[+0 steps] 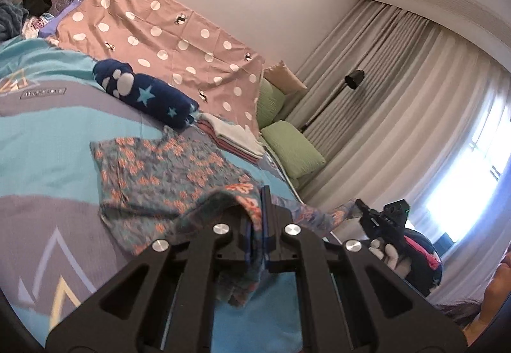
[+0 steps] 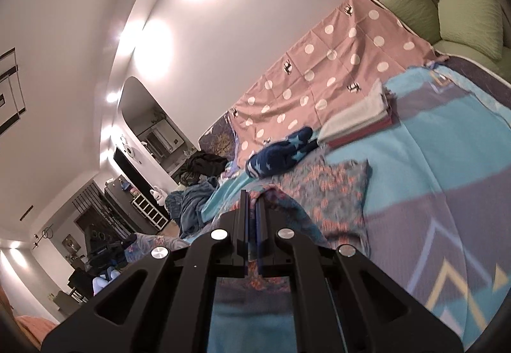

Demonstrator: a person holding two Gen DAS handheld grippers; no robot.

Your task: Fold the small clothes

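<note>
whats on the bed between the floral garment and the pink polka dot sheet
A rolled navy star-print cloth lies between the floral garment and the polka dot sheet, with folded clothes alongside; both wrist views show it.

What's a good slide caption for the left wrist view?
Left gripper clamps the floral garment edge, lifting it over the bed.

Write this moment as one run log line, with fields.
step: folding floral garment | left gripper: shut on its edge | right gripper: shut on its edge | garment: near part lifted, rest on bed cover
</note>
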